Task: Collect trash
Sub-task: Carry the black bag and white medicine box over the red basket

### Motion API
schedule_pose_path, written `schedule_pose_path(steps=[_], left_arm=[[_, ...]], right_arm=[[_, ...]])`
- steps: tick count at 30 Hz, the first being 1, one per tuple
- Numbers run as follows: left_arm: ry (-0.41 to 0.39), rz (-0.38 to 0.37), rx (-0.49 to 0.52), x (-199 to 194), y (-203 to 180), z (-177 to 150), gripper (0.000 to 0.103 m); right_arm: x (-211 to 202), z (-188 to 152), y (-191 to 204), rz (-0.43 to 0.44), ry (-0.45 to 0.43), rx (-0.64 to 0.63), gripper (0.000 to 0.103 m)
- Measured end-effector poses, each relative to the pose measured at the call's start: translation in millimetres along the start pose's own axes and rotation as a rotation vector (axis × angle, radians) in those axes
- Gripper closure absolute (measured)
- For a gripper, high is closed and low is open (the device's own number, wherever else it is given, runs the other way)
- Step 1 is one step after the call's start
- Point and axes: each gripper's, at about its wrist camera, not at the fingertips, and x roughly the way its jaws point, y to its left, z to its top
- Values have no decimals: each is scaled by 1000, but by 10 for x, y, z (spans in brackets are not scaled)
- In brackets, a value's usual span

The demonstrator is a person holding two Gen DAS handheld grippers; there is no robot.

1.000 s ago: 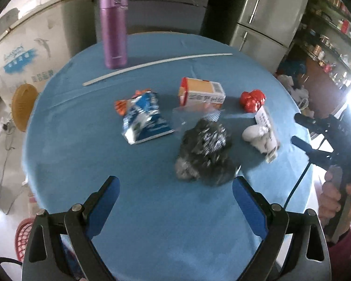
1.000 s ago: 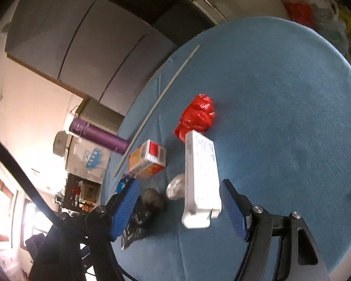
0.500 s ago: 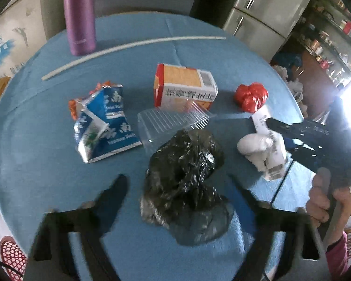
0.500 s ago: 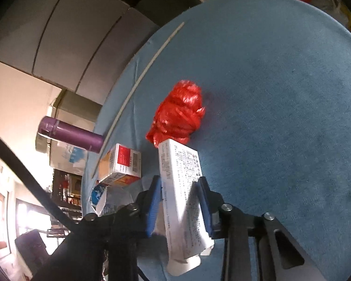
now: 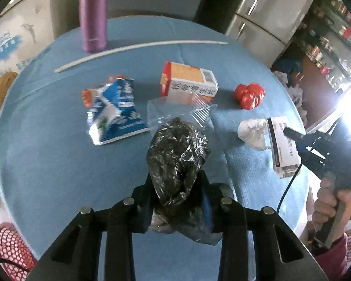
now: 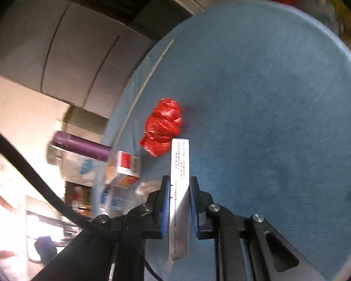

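The round bench with the blue cloth is seen with trash spread over it. The tall purple metal bottle is stood at the far side, beside the long thin white stick.

The crumpled black plastic bag is the biggest piece of trash. A second ago it was lying free in front of wide-open tongs. Now the left tongs have just been closing, and the bag is squeezed between them, near the front edge of the bench.

The crushed blue and white carton, the orange and white cardboard box and the clear plastic tray are left lying on the cloth behind the bag.

The flat white paper box was lying between open tongs a second ago. Now it is pinched tight in the right tongs, which are shut as far as they go, and it is held on its thin edge.

The white crumpled tissue and the small red crumpled plastic bag are not yet picked up.

So two pieces are thought to be caught at once, ready to be lifted away. Five more are left.
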Motion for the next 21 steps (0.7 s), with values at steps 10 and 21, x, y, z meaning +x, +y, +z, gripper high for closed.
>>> schedule_pose_path(steps=[10,21], left_arm=[[-52,63,-14,-434,135,-301,68],[-113,115,-19,-690,267,-420,68]], right_arm=[[-181,-82,-85,-286,-15,-66,65],[33,-370,276,-545,-48,-347,51]])
